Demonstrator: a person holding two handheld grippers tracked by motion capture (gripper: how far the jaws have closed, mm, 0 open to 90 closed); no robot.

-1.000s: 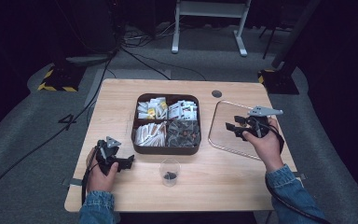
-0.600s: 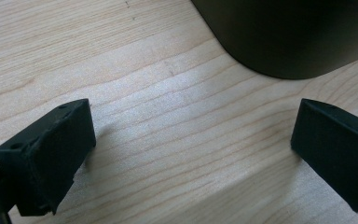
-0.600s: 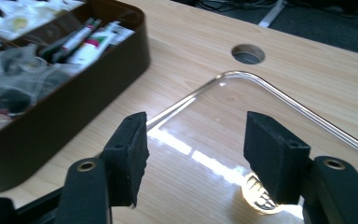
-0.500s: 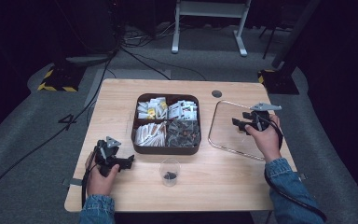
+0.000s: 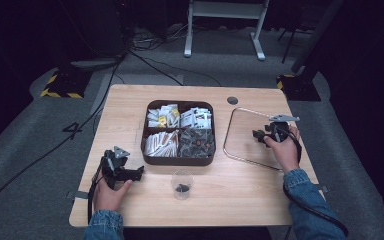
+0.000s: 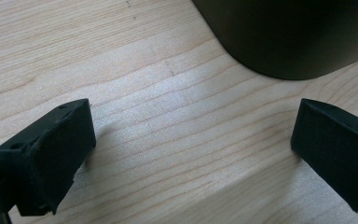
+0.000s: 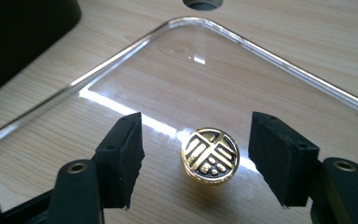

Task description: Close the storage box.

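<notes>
A clear glass lid lies flat on the table at the right. On it stands a round gold-and-black knob. My right gripper hovers low over the lid, open. Its jaws have just been opening, and the knob sits between the right gripper's pads with a gap on each side. My left gripper rests on the table at the front left, open, pointing at the dark tray. Between the left gripper's jaws there is bare wood.
A dark brown tray with compartments of packets sits mid-table. A small clear cup holding something dark stands in front of it. A round cable hole lies behind the lid. Cables cross the floor beyond the table.
My right gripper has sunk closer to the glass lid and its jaws stand wider apart. The left hand has kept still.
</notes>
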